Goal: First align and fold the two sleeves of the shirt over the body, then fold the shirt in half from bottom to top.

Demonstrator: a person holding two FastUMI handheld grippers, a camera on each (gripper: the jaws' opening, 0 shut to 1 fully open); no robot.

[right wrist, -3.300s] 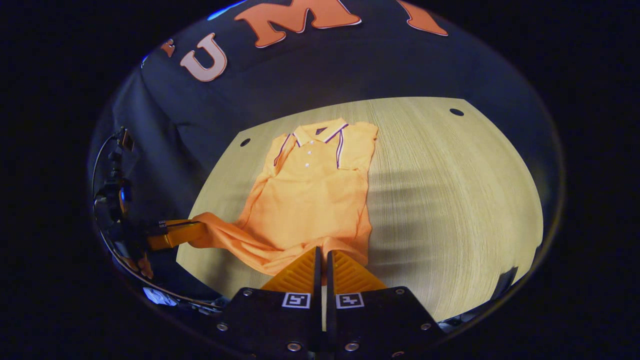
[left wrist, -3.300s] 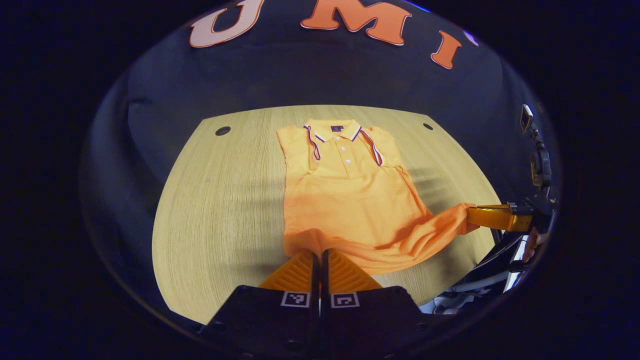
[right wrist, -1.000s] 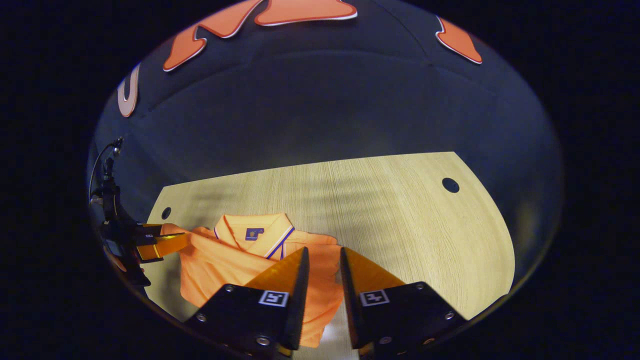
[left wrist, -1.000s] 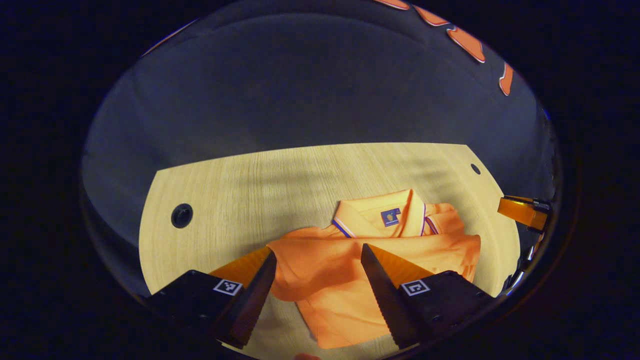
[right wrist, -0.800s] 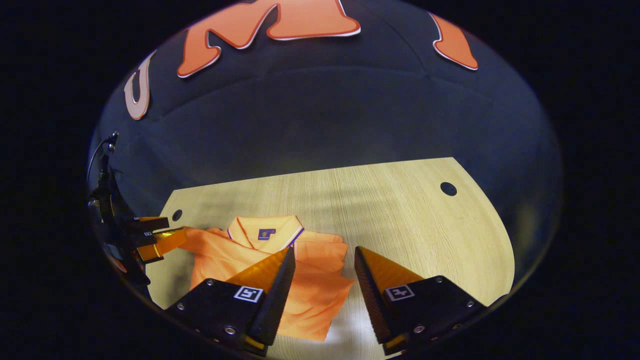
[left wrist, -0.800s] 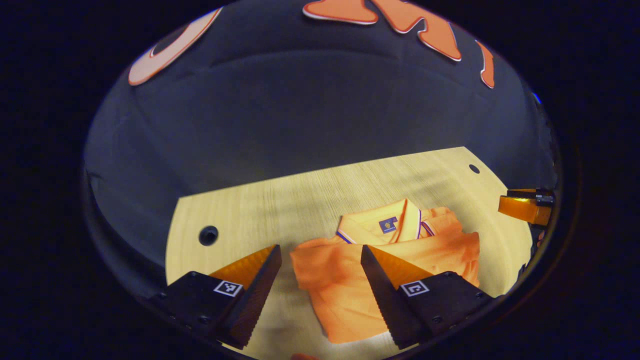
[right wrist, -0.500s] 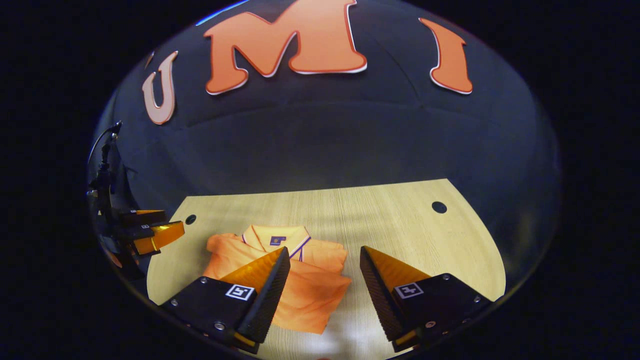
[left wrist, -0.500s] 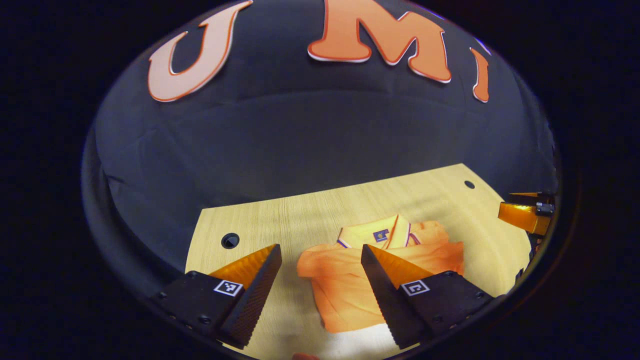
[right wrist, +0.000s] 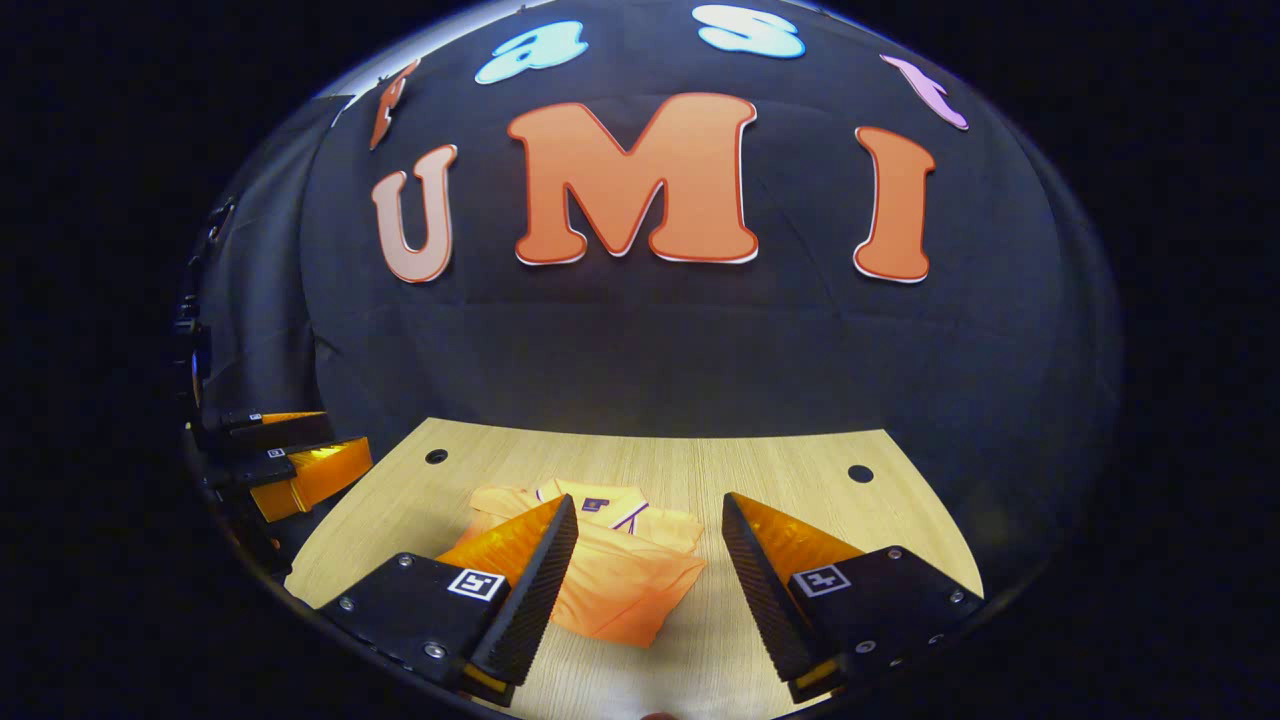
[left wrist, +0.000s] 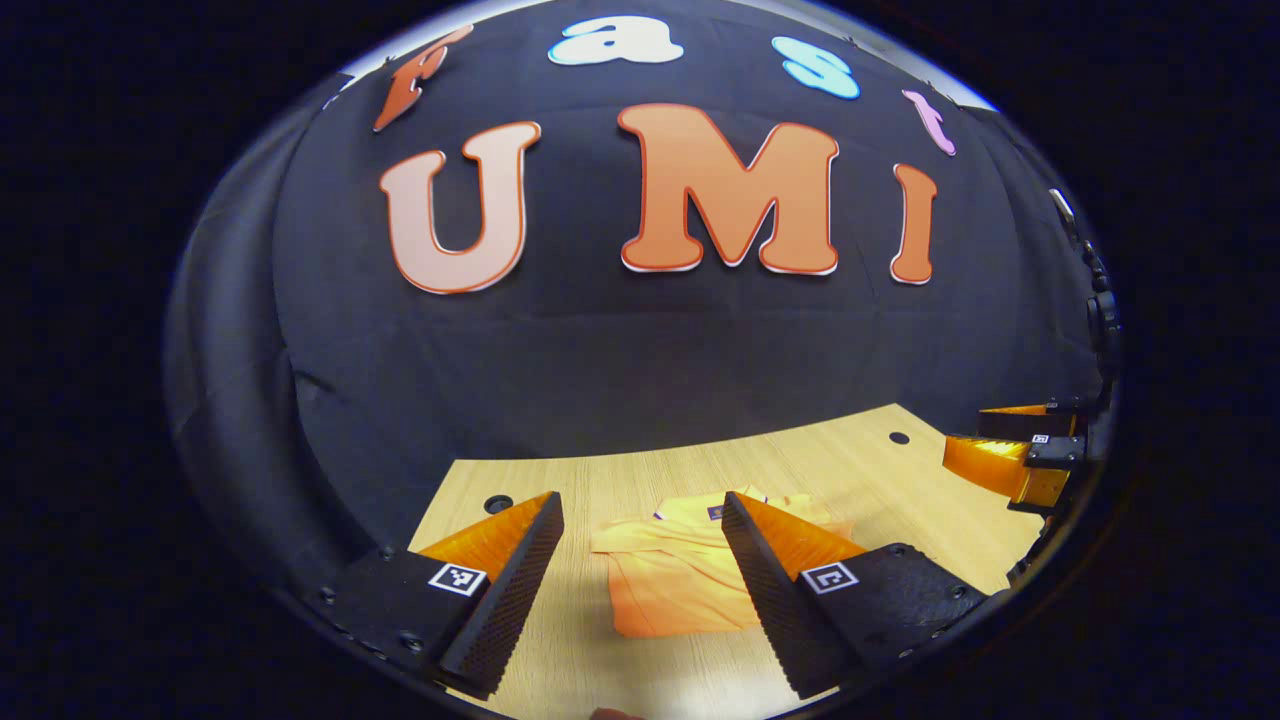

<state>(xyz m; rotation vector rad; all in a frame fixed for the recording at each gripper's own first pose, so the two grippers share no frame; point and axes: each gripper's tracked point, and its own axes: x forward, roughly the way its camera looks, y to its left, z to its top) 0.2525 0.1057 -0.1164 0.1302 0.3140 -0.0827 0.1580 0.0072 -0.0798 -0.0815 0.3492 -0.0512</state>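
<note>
An orange polo shirt lies folded into a compact rectangle on the wooden table, its collar toward the far wall. In the right gripper view the same shirt rests flat with its striped collar on top. My left gripper is open, raised above and in front of the shirt, touching nothing. My right gripper is open too, with the shirt seen between its fingers but well below them. The right gripper appears at the right edge of the left gripper view, and the left gripper at the left edge of the right gripper view.
The table has small round holes near its far corners, one hole at the left and another hole at the right. The black cloth wall stands right behind the table's far edge.
Both grippers let go of the shirt's hem after carrying it up over the collar end, opened, then pulled back and up. The shirt now lies folded in half.
</note>
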